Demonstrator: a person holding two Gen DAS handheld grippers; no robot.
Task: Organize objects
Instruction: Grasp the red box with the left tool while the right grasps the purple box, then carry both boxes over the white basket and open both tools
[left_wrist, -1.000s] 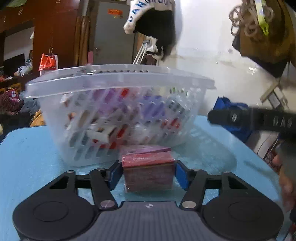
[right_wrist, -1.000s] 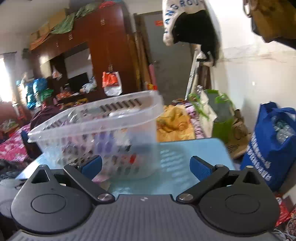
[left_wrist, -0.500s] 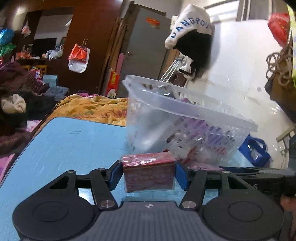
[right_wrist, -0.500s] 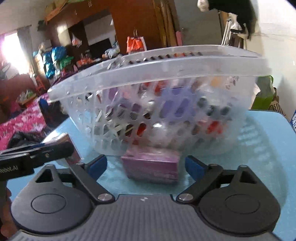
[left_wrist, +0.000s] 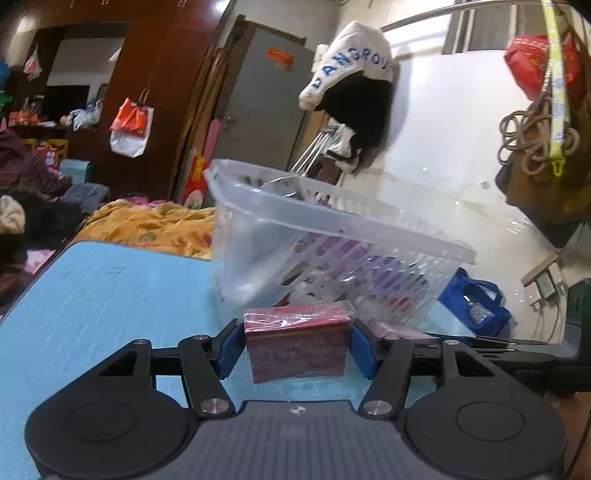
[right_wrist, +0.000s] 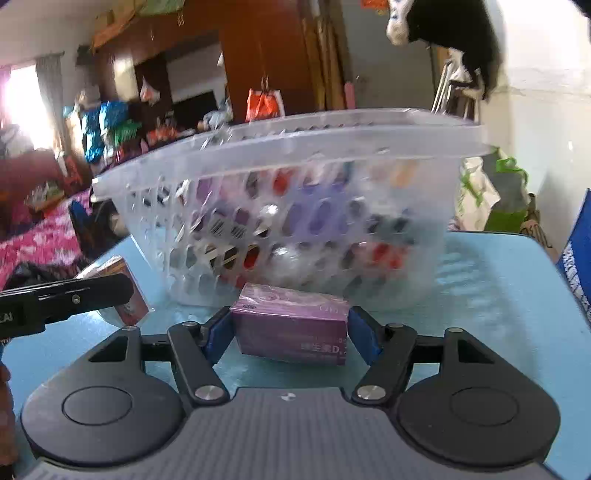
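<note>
Cluttered bedroom is filling the background of the left wrist view, with a dark wardrobe far left and a blue tabletop (left_wrist: 92, 295) running beneath the tool. Left gripper (left_wrist: 297, 350) is clamping a red box (left_wrist: 297, 345) wrapped in clear film, both blue pads pressing its side faces, jaws partly open only because the box is that wide. Box is sitting upright and appears clear of the table, probably so it can go over a rim. Clear perforated basket (left_wrist: 332, 236) is standing just beyond, far and slightly right, already holding mixed packets, so it is likely the destination. In the right wrist view, the same blue tabletop (right_wrist: 498, 288) is spreading out to the right and the basket (right_wrist: 295, 147) is occupying the far centre. Right gripper (right_wrist: 290, 332) is closing its jaws around a purple box (right_wrist: 290, 330) lying on the table just in front of the basket wall; pads are flanking both ends, the left one looks to be touching, firm contact on the right cannot be confirmed. Left gripper's arm is reaching in at near left with the red box (right_wrist: 125, 291) beside it.
</note>
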